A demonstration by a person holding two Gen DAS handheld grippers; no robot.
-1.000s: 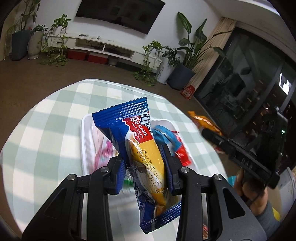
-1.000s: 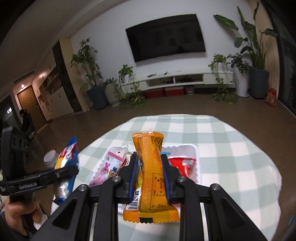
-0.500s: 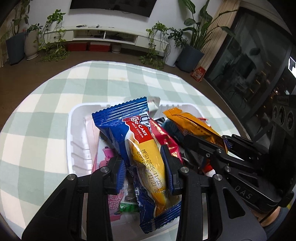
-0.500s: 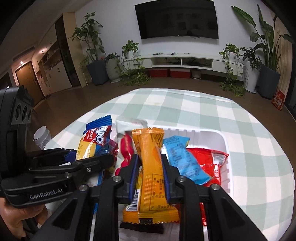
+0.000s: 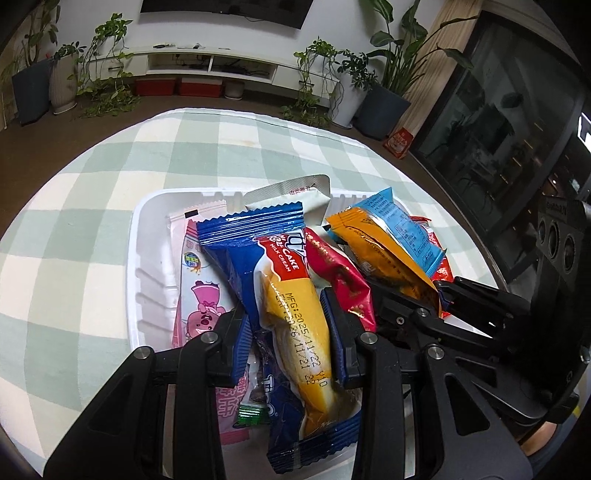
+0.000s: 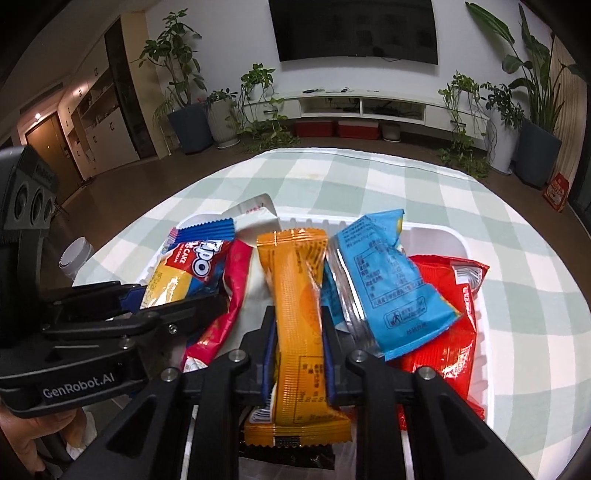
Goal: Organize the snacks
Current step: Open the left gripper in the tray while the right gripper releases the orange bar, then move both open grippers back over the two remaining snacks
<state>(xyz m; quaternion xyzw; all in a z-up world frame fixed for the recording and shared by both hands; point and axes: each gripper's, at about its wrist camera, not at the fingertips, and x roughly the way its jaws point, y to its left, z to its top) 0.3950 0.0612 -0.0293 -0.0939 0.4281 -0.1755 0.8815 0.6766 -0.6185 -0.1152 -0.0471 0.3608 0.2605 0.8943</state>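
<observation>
cake packet (image 5: 291, 295) clamped in left claw (image 5: 286, 334), orange bar (image 6: 297, 314) in right claw (image 6: 299, 354), both lengthwise along fingers

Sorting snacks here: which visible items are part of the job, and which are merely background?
Job:
left gripper, shut on blue cake pack
right gripper, shut on orange bar
white tray
light-blue packet

Background:
television
potted plants
checked tablecloth

Both fisheye views are sharp and evenly lit from overhead, with bright glare on the glossy wrappers just ahead of each hand-held gripper; the checked tabletop (image 5: 92, 206) bows strongly, corners fall black, and the far room looks dimmer
</observation>
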